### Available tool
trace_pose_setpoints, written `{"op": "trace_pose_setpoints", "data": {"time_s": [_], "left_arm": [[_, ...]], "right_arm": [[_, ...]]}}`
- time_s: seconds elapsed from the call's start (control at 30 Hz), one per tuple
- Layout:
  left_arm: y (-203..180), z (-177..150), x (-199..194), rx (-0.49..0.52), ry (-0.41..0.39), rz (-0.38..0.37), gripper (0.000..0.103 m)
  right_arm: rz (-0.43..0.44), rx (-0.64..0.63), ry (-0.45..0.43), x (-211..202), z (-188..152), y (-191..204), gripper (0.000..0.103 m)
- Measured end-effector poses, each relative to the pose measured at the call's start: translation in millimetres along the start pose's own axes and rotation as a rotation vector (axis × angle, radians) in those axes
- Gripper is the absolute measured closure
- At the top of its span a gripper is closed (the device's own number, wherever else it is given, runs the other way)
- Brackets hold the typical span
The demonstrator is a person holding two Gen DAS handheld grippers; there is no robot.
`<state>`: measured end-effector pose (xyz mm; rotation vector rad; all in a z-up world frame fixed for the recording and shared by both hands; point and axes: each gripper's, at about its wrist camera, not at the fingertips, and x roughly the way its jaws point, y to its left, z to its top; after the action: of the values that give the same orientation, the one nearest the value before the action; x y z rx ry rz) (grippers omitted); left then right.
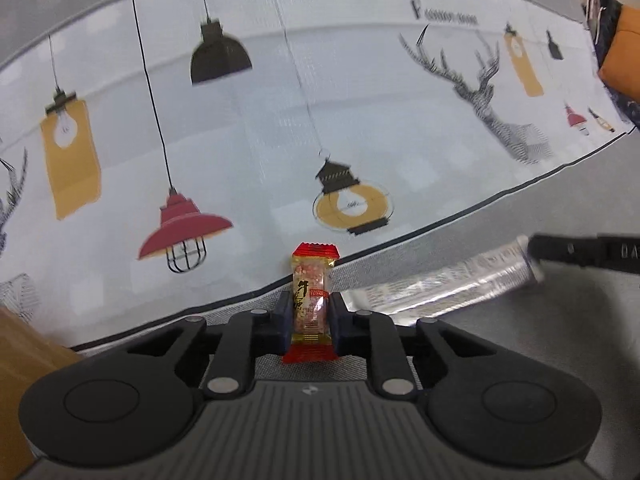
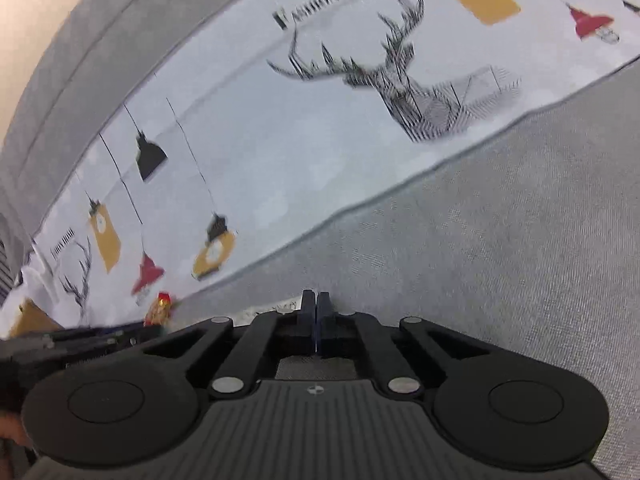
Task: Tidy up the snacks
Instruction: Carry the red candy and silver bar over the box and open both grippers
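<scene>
The red candy (image 1: pixel 311 305) stands upright between the left gripper (image 1: pixel 311 316) fingers, pinched at its middle, its crimped top above the tips. In the right wrist view the candy (image 2: pixel 160 309) shows small and blurred at lower left. A silver packet (image 1: pixel 448 280) lies slantwise just right of the candy, its far end held by the right gripper (image 1: pixel 532 254).

In its own view the right gripper (image 2: pixel 316 320) has its pads pressed together on a thin sheet edge; the packet itself is barely seen there.

Below is a grey cloth (image 1: pixel 520 320) with a dark seam, beyond it a white panel printed with lamps (image 1: pixel 184 232) and deer (image 1: pixel 480 88). A brown box corner (image 1: pixel 24 356) sits at left.

One candy, one packet, two grippers.
</scene>
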<state>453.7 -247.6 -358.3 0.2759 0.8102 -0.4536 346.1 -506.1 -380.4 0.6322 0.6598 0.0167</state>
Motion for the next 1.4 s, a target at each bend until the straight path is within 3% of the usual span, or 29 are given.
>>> {"op": "trace_pose_setpoints", "data": {"time_s": [0.3,0.43,0.57,0.6,0.67,0.7,0.73,0.8,0.93,1.1,1.2,1.27,1.33,1.37,1.4], "left_arm": [[-3,-4,-65,-0.089,-0.016,-0.034,0.083],[-9,-19,-99,-0.134,-0.007,-0.050,0.083],[-12,-44,-125,-0.156,0.016,-0.043,0.083],[-9,-50,-129,-0.176,0.025,-0.042,0.083],[-3,-58,-130,-0.224,0.044,-0.039,0.083],[1,-61,-129,-0.250,0.055,-0.036,0.083],[4,-62,-127,-0.268,0.063,-0.039,0.083],[7,-64,-120,-0.274,0.069,-0.041,0.083],[13,-63,-99,-0.277,0.084,-0.046,0.083],[15,-60,-77,-0.264,0.088,-0.043,0.083],[19,-61,-67,-0.289,0.108,-0.055,0.083],[19,-62,-66,-0.295,0.113,-0.060,0.083],[18,-61,-68,-0.292,0.108,-0.063,0.083],[18,-61,-70,-0.294,0.103,-0.064,0.083],[18,-60,-74,-0.295,0.098,-0.063,0.083]], "right_arm": [[0.061,-0.172,-0.136,-67,12,66,0.103],[0.074,-0.218,-0.139,-100,4,97,0.103],[0.027,-0.310,-0.136,-114,-8,118,0.103],[0.016,-0.336,-0.147,-112,-13,116,0.100],[-0.038,-0.362,-0.126,-102,-25,104,0.076],[-0.055,-0.355,-0.104,-96,-32,95,0.057],[-0.055,-0.328,-0.093,-91,-38,84,0.046],[-0.044,-0.311,-0.062,-80,-46,67,0.045],[-0.035,-0.494,-0.024,-55,-43,68,0.039],[0.027,-0.606,0.015,-12,-34,70,0.043],[0.073,-0.727,0.090,15,-42,81,0.046],[0.082,-0.785,0.100,22,-47,86,0.058],[0.071,-0.768,0.120,23,-42,90,0.091],[0.049,-0.758,0.121,21,-40,91,0.099],[0.032,-0.750,0.114,18,-39,92,0.099]]}}
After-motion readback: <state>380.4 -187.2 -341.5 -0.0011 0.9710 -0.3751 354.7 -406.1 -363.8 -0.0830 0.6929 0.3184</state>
